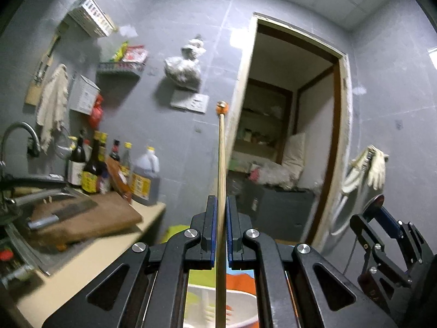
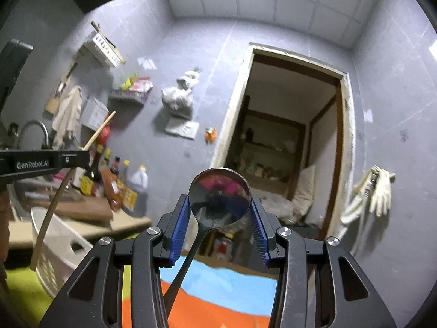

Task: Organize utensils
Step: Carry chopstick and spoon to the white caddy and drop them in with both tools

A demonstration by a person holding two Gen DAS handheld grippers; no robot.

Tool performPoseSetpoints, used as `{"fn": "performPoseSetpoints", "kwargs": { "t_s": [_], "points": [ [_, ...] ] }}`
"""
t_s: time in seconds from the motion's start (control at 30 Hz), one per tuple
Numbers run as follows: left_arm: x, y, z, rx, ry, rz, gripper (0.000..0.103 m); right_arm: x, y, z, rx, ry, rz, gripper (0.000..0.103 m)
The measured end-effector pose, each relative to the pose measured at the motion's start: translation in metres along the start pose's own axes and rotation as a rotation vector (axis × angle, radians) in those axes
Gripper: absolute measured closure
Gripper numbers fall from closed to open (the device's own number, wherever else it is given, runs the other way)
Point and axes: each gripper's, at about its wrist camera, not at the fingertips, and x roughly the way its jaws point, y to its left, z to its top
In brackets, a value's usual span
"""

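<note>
Carrying both utensils at once calls for steady wrists: the left gripper is clamped almost shut on a long wooden chopstick that juts far ahead to an orange cap, while the right gripper pinches the round bowl of a metal spoon between its blue pads, handle trailing below. Judging by the white basket beside the tabletop, lower each one handle-first, keeping the chopstick's long tip away from the wall.

Open air ahead toward the doorway; bottles and cutting board crowd the left counter
</note>
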Motion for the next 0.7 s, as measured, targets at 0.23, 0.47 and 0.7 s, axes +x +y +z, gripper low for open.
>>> {"fn": "performPoseSetpoints", "kwargs": {
  "t_s": [0.23,0.47,0.7],
  "points": [
    [0.008,0.050,0.017,-0.032,-0.034,0.065,0.099,0.029,0.024,0.017,0.111,-0.019,0.086,0.062],
    [0.026,0.083,0.017,-0.077,-0.063,0.123,0.099,0.053,0.041,0.013,0.156,0.018,0.140,0.062],
    [0.038,0.090,-0.004,-0.098,-0.068,0.144,0.099,0.062,0.064,-0.011,0.106,0.074,0.162,0.062]
  ]
}}
